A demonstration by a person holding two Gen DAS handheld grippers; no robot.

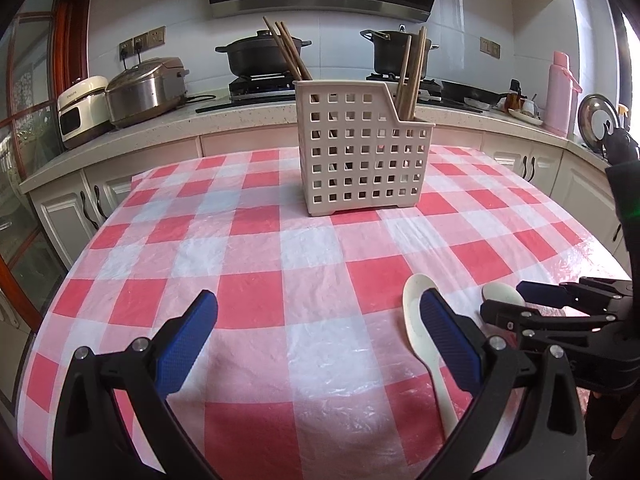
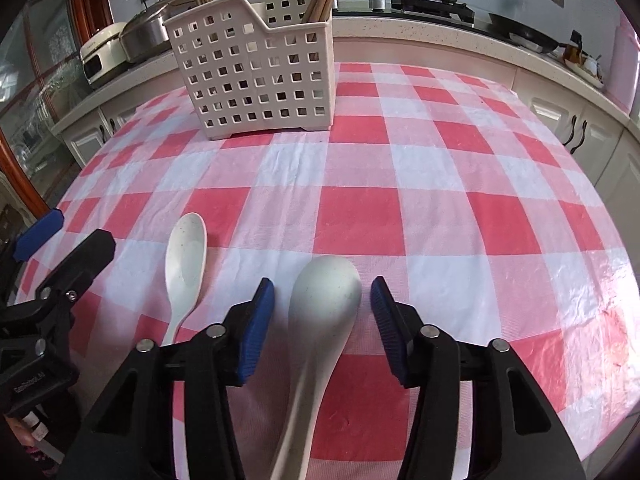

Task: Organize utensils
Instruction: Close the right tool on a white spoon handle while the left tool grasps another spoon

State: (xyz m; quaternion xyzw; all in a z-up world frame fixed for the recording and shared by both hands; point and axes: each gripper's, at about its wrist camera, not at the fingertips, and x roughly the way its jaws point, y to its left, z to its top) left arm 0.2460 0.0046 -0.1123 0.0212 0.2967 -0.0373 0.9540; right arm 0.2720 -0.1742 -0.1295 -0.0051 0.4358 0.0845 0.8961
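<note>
Left wrist — chopsticks (image 1: 412, 76) in caddy (image 1: 362, 152)

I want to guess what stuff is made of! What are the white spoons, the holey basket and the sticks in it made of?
The two spoons look like matte, faintly speckled plastic or melamine; ceramic cannot be ruled out. The basket looks like cream moulded plastic, given its even square holes and smooth walls. The chopsticks look like wood or bamboo: brown and dull, with no shine.

Near spoon (image 2: 320, 320) blurred, handle cut off by the bottom edge. Second spoon (image 1: 424, 340) partly hidden behind a finger. Chopstick (image 1: 412, 76) lower ends hidden inside the basket (image 1: 360, 152).
</note>
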